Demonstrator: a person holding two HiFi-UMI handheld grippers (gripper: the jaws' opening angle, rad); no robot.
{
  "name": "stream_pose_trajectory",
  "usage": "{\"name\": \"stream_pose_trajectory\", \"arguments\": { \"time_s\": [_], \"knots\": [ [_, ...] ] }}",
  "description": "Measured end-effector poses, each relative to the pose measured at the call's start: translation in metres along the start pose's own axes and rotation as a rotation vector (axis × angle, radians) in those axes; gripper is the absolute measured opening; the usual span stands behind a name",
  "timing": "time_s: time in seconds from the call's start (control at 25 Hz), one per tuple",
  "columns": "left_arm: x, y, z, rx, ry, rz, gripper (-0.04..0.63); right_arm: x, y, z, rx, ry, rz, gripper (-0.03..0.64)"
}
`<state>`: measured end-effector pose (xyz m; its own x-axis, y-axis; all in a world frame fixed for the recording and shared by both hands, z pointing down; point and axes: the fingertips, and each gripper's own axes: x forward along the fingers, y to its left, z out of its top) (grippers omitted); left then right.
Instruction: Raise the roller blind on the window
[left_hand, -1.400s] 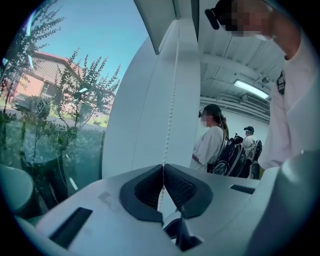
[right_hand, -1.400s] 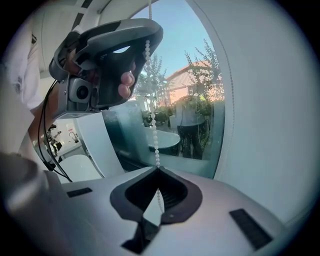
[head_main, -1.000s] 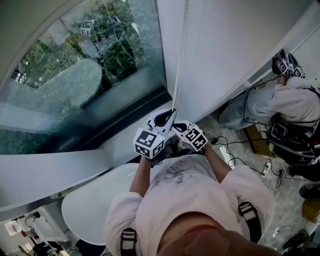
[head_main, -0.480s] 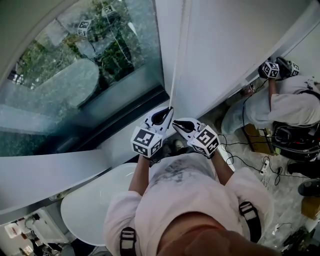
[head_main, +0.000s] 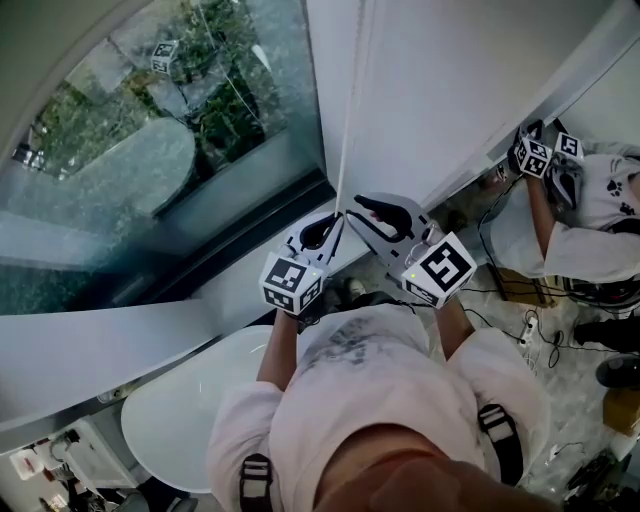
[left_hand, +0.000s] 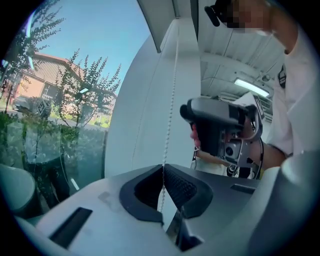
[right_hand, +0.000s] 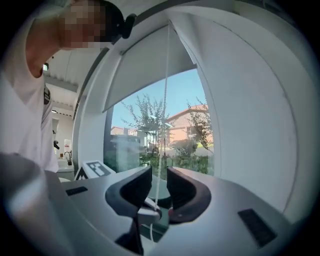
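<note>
Pinching the bead chain (left_hand: 170, 115) in left gripper (left_hand: 162, 167), jaws closed on it. Holding right gripper (right_hand: 159, 182) just right, jaws apart around the same chain.

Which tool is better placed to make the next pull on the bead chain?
The right tool: its jaws stand apart with the bead chain between them, higher up than the left tool, which is shut on the chain low down. It likely only needs to close and pull.
</note>
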<state>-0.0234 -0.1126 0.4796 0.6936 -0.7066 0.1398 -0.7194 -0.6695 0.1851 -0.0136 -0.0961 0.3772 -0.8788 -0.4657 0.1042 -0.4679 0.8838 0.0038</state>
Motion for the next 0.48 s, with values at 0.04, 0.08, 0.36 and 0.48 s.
{"name": "stream_pose_trajectory", "arguments": {
  "time_s": [0.04, 0.08, 0.36, 0.48],
  "knots": [
    [0.000, 0.000, 0.000, 0.001, -0.001, 0.001, 0.012, 0.002, -0.001, 0.012, -0.010, -0.021, 0.002, 0.137],
    [0.000, 0.000, 0.000, 0.001, -0.001, 0.001, 0.012, 0.005, -0.001, 0.023, -0.020, -0.041, 0.004, 0.137],
    [0.001, 0.000, -0.002, 0.003, 0.000, 0.001, 0.012, 0.021, -0.009, 0.095, -0.083, -0.173, 0.003, 0.137],
    [0.000, -0.001, -0.002, 0.006, -0.001, 0.001, 0.012, 0.022, -0.013, 0.120, -0.103, -0.218, -0.010, 0.137]
  ]
}}
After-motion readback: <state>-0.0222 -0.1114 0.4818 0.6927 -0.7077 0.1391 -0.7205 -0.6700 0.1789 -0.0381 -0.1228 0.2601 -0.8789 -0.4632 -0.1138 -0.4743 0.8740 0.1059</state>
